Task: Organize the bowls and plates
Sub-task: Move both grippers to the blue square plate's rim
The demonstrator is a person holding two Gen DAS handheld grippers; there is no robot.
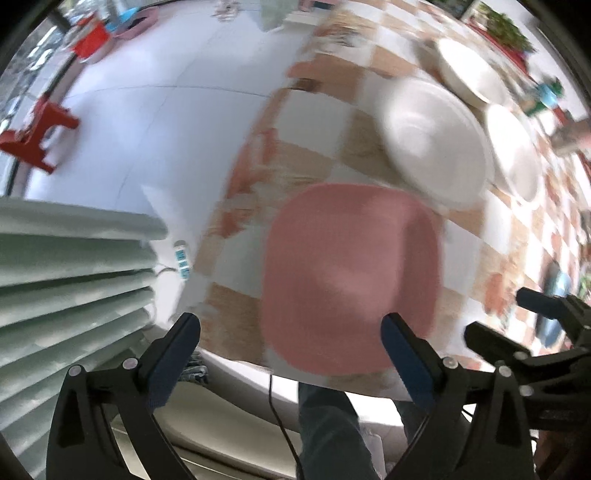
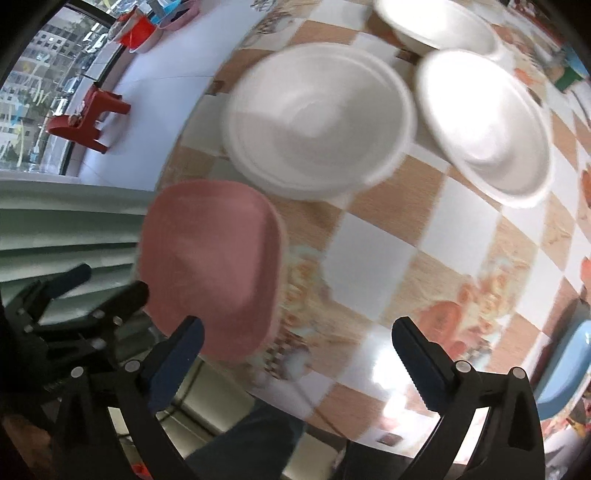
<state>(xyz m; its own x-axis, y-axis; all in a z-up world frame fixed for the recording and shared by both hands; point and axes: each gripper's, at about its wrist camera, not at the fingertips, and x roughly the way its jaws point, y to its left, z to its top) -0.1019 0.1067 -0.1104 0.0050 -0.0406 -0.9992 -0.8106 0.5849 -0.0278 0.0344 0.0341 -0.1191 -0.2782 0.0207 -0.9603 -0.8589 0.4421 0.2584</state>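
Observation:
A pink square plate (image 1: 351,273) lies near the front edge of the checkered table; it also shows in the right wrist view (image 2: 210,266). Three white bowls stand behind it: a near one (image 1: 436,140) (image 2: 317,118), one to its right (image 1: 513,151) (image 2: 484,122) and a far one (image 1: 469,70) (image 2: 439,22). My left gripper (image 1: 291,339) is open and empty, hovering over the plate's near edge. My right gripper (image 2: 297,347) is open and empty above the table, right of the plate. Each gripper shows in the other's view, the right one (image 1: 517,317) and the left one (image 2: 110,280).
A pale green slatted rack (image 1: 74,280) stands left of the table. A blue dish (image 2: 565,369) sits at the table's right edge. A red stool (image 1: 37,133) and coloured tubs (image 1: 107,33) are on the white floor. The person's legs (image 1: 332,424) are below the table edge.

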